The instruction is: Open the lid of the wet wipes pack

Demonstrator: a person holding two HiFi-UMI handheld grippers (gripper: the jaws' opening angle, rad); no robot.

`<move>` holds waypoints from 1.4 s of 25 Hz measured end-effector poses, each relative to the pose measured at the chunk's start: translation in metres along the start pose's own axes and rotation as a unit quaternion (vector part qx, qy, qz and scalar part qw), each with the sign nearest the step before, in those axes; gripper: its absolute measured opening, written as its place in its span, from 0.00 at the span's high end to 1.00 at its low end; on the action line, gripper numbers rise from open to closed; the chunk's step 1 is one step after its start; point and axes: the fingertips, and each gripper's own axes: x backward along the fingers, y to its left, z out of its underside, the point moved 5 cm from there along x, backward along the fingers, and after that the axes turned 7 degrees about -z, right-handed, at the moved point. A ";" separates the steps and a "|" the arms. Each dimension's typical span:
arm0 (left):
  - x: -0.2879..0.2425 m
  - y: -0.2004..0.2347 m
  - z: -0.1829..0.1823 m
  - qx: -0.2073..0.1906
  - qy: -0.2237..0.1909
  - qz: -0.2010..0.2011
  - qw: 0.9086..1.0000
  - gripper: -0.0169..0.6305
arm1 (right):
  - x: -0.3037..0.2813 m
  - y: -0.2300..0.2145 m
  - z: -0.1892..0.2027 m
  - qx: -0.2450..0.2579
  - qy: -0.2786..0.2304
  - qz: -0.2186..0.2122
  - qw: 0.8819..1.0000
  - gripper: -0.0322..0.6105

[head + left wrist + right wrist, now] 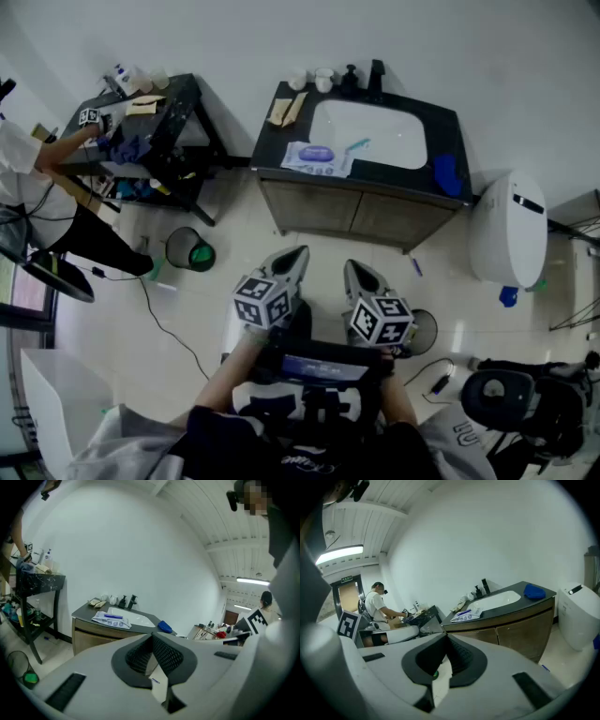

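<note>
The wet wipes pack (317, 157), white with blue print, lies flat on the dark vanity counter (272, 122), left of the sink basin (370, 133). It also shows in the left gripper view as a pack (111, 619) and in the right gripper view as a pack (467, 615). Both grippers are held close to the person's body, well short of the vanity. My left gripper (294, 260) (151, 639) is shut with nothing in it. My right gripper (357, 273) (446, 641) is shut too, and it holds nothing.
A blue cloth (446, 174) lies at the counter's right end, with a black faucet (376, 75) and cups (311, 80) at the back. A white toilet (506, 230) stands to the right. A bin (190, 251) and a black table (150, 122) with a person are at the left.
</note>
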 end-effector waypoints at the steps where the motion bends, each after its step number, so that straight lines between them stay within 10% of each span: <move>1: -0.006 0.005 -0.006 -0.002 0.002 0.003 1.000 0.96 | -0.007 -0.001 -0.005 -0.004 -0.002 0.001 1.000 0.93; 21: -0.110 0.177 -0.099 0.002 0.023 0.022 0.999 0.96 | -0.196 -0.006 -0.080 -0.025 -0.005 0.045 0.999 0.93; 35: -0.153 0.208 -0.089 0.033 0.056 0.035 0.997 0.96 | -0.229 -0.024 -0.095 -0.021 0.020 0.062 0.998 0.93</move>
